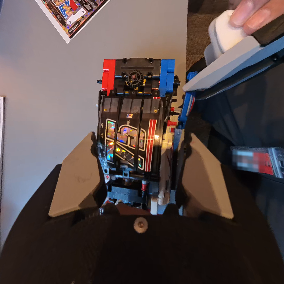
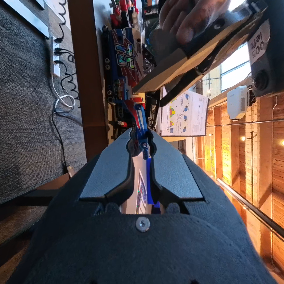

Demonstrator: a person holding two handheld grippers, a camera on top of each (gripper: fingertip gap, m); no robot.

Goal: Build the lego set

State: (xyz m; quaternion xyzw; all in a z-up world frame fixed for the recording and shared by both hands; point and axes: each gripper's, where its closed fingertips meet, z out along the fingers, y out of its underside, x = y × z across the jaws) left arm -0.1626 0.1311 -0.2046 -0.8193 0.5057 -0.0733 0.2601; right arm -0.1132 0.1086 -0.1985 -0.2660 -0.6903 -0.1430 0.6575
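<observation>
Lego car: half-built model with black curved roof panels bearing a holographic decal and red stripes; held above the grey table, nose pointing away from the left wrist camera.
Car front end: red block on one side, blue block on the other, black gear between them.
Left gripper: fingers clamped on both flanks of the car body, gripping it.
Right gripper: fingers pinched on a blue side panel, which lies against the car's side; seen in the left wrist view coming in from the upper right beside the car.
Hand: fingers wrapped on the right gripper's white handle.
Sticker sheet: flat on the table, well apart from the car, at the top left.
Instruction booklet: open pages visible past the car in the right wrist view.
Floor: grey carpet with a white power strip and black cables.
</observation>
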